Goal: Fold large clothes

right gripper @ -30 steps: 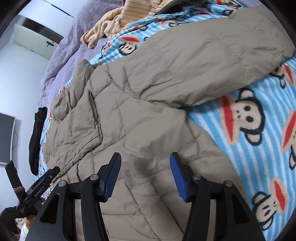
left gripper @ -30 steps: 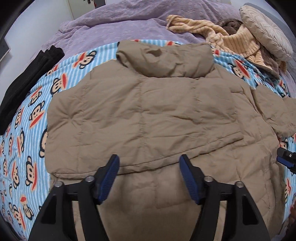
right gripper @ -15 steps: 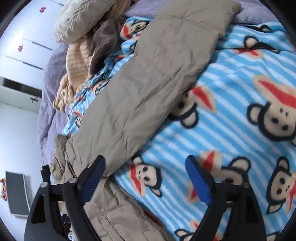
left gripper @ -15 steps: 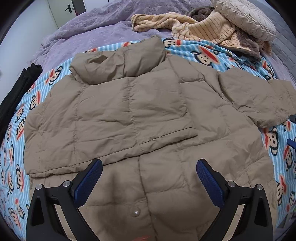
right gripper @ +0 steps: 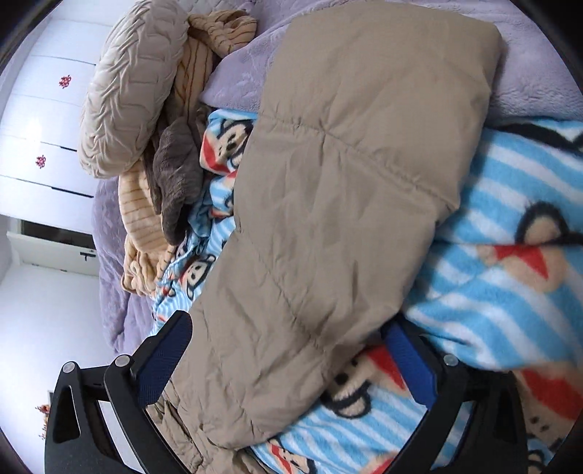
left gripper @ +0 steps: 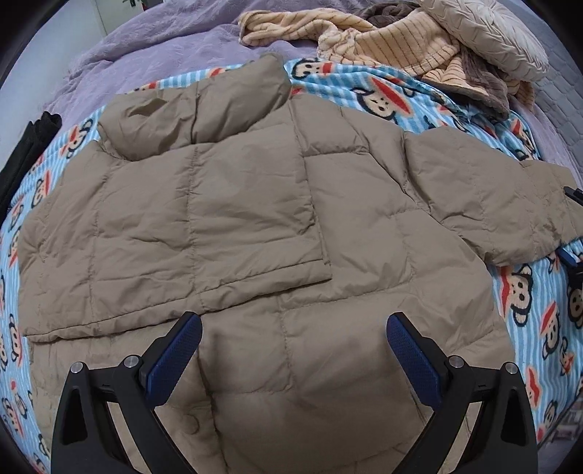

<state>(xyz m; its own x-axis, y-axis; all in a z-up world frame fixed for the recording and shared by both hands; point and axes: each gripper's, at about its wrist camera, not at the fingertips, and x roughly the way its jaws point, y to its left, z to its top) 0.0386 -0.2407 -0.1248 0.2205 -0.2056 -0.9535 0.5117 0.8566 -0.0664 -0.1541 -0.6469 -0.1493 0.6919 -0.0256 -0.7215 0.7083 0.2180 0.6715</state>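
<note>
Where jacket hem drops out of frame, left gripper open, right gripper straddling sleeve

- The jacket lies spread on the blanket, one sleeve folded across its front.
- The other sleeve stretches out to the right over the blanket.
- Behind the jacket lies a heap of clothes, a pillow on top.
- A dark garment lies at the left edge.
</note>
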